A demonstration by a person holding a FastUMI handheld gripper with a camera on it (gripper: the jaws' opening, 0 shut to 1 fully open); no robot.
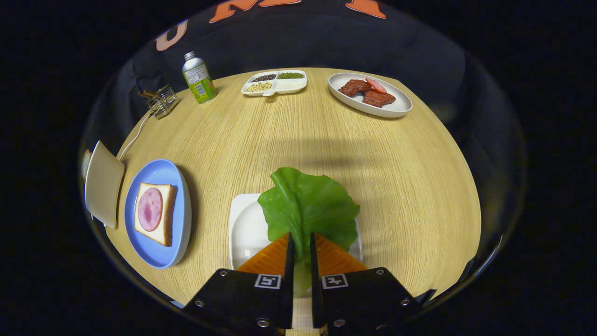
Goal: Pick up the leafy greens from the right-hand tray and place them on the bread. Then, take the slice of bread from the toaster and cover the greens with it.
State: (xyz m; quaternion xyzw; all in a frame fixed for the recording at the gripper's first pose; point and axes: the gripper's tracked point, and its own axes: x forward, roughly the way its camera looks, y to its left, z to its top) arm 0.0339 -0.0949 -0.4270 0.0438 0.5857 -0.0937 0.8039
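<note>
1. The leafy greens (pixel 308 210), one broad green leaf, fan out ahead of the fingers; the pale stem end runs back between them.
2. The gripper (pixel 301 249) is clenched on the stem end of the leaf, with a finger pressing on each side. Each finger body carries a square black-and-white marker on its upper face.
3. Below the leaf lies a white rectangular tray (pixel 242 224) on the wooden table (pixel 326 140). Whether the leaf is touching the tray or lifted off it cannot be determined.
4. Left of the tray stands a blue plate (pixel 161 214) holding a slice of bread (pixel 163 214) topped with a round pink slice of ham (pixel 149 209).
5. Just left of the blue plate is the toaster (pixel 103 183), a beige body with a white cable (pixel 133 140) running from it toward a clear holder (pixel 162 100) at the far left of the table.
6. Near that holder stands a metal bottle (pixel 198 77) with a green and white label; the writing is too small to read.
7. At the far edge, a white divided dish (pixel 274 82) holds dark, green and pale beans in separate compartments.
8. Right of it, an oval white plate (pixel 371 94) carries brown meat pieces (pixel 368 92) and a red slice (pixel 376 85) resting on them.
</note>
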